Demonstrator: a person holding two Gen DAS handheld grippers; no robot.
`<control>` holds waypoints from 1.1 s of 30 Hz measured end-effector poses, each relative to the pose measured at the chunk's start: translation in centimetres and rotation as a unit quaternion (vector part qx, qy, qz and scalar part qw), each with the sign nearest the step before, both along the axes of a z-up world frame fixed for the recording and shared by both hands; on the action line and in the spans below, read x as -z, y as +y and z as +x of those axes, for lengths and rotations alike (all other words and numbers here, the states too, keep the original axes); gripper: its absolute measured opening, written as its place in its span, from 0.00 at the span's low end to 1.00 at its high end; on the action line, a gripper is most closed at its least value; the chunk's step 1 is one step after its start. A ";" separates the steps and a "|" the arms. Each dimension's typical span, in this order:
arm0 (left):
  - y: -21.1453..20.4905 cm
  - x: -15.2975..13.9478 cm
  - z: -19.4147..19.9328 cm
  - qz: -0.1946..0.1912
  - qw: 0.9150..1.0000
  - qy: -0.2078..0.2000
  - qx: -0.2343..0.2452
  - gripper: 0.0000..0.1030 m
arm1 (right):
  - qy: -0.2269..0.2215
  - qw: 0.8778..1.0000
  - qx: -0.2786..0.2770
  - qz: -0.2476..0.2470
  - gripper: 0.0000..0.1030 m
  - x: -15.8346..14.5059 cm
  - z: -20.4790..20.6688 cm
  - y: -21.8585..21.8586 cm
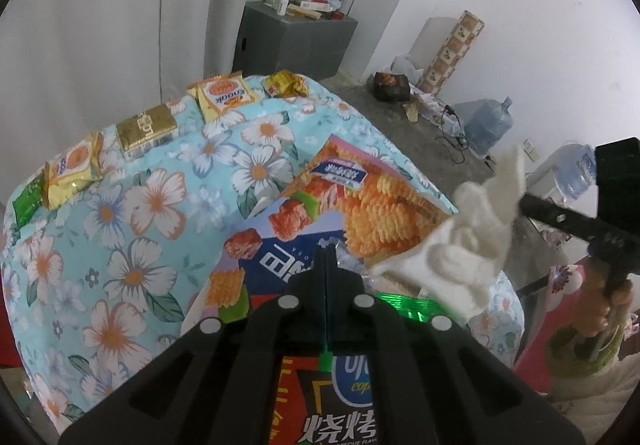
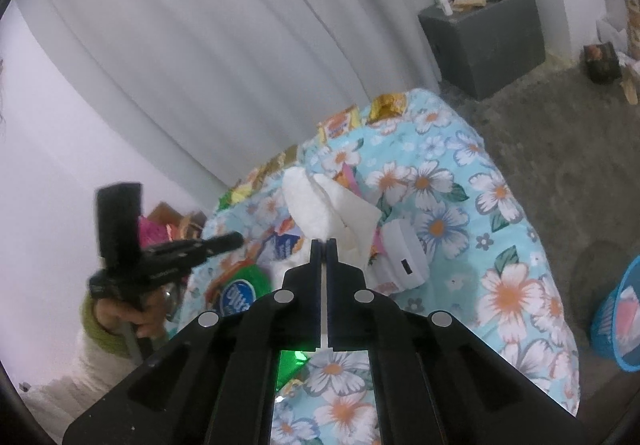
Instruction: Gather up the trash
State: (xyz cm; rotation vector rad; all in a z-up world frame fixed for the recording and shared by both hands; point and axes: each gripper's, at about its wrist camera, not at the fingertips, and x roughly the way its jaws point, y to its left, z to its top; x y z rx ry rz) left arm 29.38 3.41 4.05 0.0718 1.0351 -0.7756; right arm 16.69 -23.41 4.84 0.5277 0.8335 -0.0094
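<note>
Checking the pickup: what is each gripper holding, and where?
Right gripper pinches the white tissue by its lower end. Left gripper is shut on the chip bag's near clear edge.

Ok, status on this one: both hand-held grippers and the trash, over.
Left hand-held gripper shut on big snack bag. Right hand-held gripper shut on white tissue, lifted off floral cloth. Small wrappers uncollected at far edge. Nothing blocking.

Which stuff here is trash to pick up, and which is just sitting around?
Part of the job:
white tissue, pinched in the right gripper
big snack bag, pinched in the left gripper
small snack packets on the flowered cloth
blue basket on the floor, probably the bin

Just lying about:
grey box
water jug
</note>
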 end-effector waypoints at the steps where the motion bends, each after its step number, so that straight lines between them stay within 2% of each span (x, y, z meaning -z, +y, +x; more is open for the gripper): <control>1: 0.0 0.1 0.0 0.001 1.000 0.000 -0.002 0.03 | -0.003 1.000 0.003 0.000 0.01 -0.3 -0.3 -0.2; 3: 0.0 0.1 -0.1 -0.001 1.000 0.000 -0.006 0.09 | -0.010 1.000 0.008 0.007 0.00 -0.9 -1.0 -0.7; 11: 0.8 -0.8 -1.2 -0.009 0.999 -0.024 -0.021 0.47 | -0.048 0.998 0.009 0.027 0.00 -3.6 -4.7 -1.8; 14: 1.4 -0.6 -1.5 -0.011 0.999 -0.020 -0.033 0.53 | -0.041 0.999 0.010 0.034 0.00 -3.2 -5.7 -2.2; 20: 2.4 1.2 -2.9 -0.011 0.999 0.012 -0.047 0.54 | 0.004 0.998 0.029 0.063 0.00 0.3 -7.0 -3.2; 23: 2.7 1.1 -5.2 -0.026 0.999 0.006 -0.035 0.54 | 0.012 0.996 0.033 0.081 0.00 1.4 -7.5 -3.5; 27: 3.1 0.8 -8.1 -0.052 0.998 0.010 -0.022 0.54 | 0.018 0.995 0.036 0.086 0.00 2.1 -7.8 -3.4; 30: 2.8 1.4 -9.8 -0.073 0.997 0.032 -0.003 0.54 | 0.019 0.995 0.037 0.092 0.00 2.4 -7.9 -3.5; 33: 2.2 2.9 -11.0 -0.069 0.996 0.055 0.005 0.54 | 0.021 0.995 0.036 0.096 0.00 2.8 -8.1 -3.4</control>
